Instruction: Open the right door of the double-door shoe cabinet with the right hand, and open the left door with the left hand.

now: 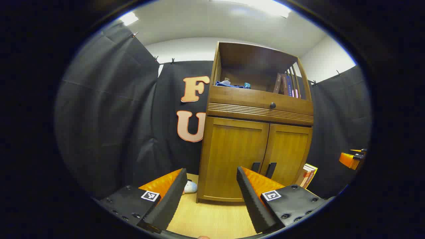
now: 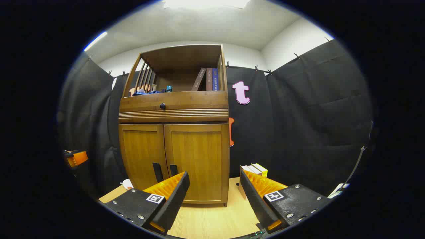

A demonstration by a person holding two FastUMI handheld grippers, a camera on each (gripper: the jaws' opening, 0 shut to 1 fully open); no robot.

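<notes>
Two doors are sitting shut on the cabinet (image 1: 255, 132), which is standing on a pale wooden floor (image 1: 212, 219) against the black booth wall. In the left gripper view, the left door (image 1: 232, 156) and right door (image 1: 289, 152) are meeting at the middle, where two dark handles (image 1: 264, 168) are hanging side by side, low on the doors. The left gripper (image 1: 211, 192) is hovering in front of the cabinet with its fingers spread wide and gripping nothing, well apart from the doors. At the far right edge of that view, part of the other gripper (image 1: 352, 158) is showing.

In the right gripper view, the right door (image 2: 199, 159) is facing the camera, with the left door (image 2: 141, 156) to its left and the handles (image 2: 165, 171) between them. The right gripper (image 2: 214, 192) is also hanging released, fingers wide apart, clear of the cabinet.

Above the doors, a drawer (image 2: 174, 104) with a dark knob (image 2: 162, 106) is sitting closed. On the open shelf above it, books (image 2: 207, 79) are leaning at the right and a blue cloth (image 2: 146, 93) is lying at the left. Some more books (image 2: 255, 169) are resting on the floor to the right of the cabinet, and a small white thing (image 1: 190, 187) is lying at its left foot.
</notes>
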